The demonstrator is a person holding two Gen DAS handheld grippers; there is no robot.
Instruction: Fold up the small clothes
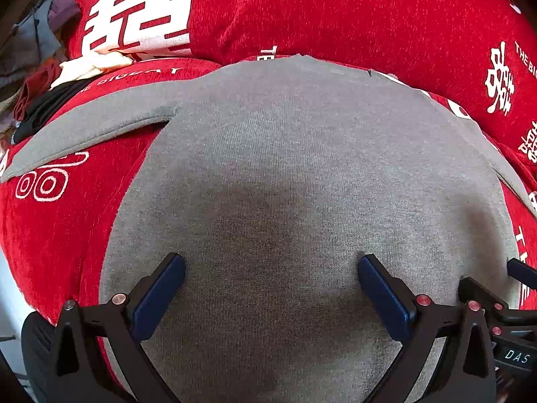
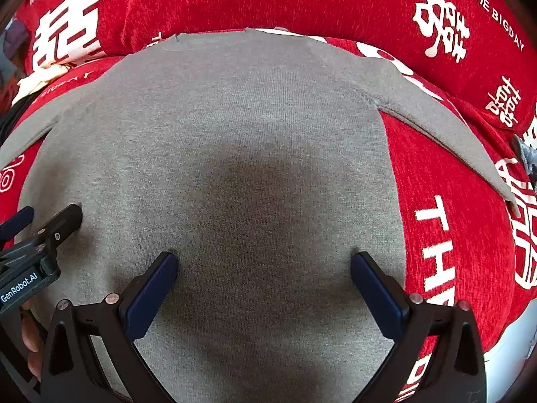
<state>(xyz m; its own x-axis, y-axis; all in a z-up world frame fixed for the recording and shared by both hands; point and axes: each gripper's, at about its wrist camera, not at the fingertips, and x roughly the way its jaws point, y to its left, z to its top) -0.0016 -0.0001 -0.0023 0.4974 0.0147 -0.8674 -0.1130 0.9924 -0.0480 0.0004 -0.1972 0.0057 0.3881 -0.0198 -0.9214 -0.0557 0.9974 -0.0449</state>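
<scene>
— Left gripper (image 1: 271, 265): jaws spread wide, nothing between them, tips low over the grey long-sleeved top (image 1: 295, 174). Right gripper (image 2: 263, 263): same, spread and empty, over the same garment's body.

— Where do we log the top?

— Flat, smoothed out on the red printed cover (image 1: 60, 235). One sleeve (image 1: 87, 127) angles out to the left; the other sleeve (image 2: 446, 134) runs out to the right. The far edge lies just short of the red cushion (image 1: 335, 10) at the back.

— Progress?

— We judge it early. The garment is laid out, with no fold visible anywhere: both sleeves still out, body one flat layer as far as we see. All the folding is left, sleeves in first, then the body.

— Edges to grab?

— The side hem on the left runs clean against the red cover, and the sleeve edges are both exposed. The near hem is hidden under our grippers; we cannot place it.

— Room?

— Red cover is bare on both sides of the body, enough to swing the sleeves inward. The crowded spot is the heap of other clothes (image 1: 40, 87) at far left, near the left cuff. The cushion closes off the back.

— Grippers near each other?

— Side by side; each shows at the other's frame edge. We watch for a clash when crossing inward.
</scene>
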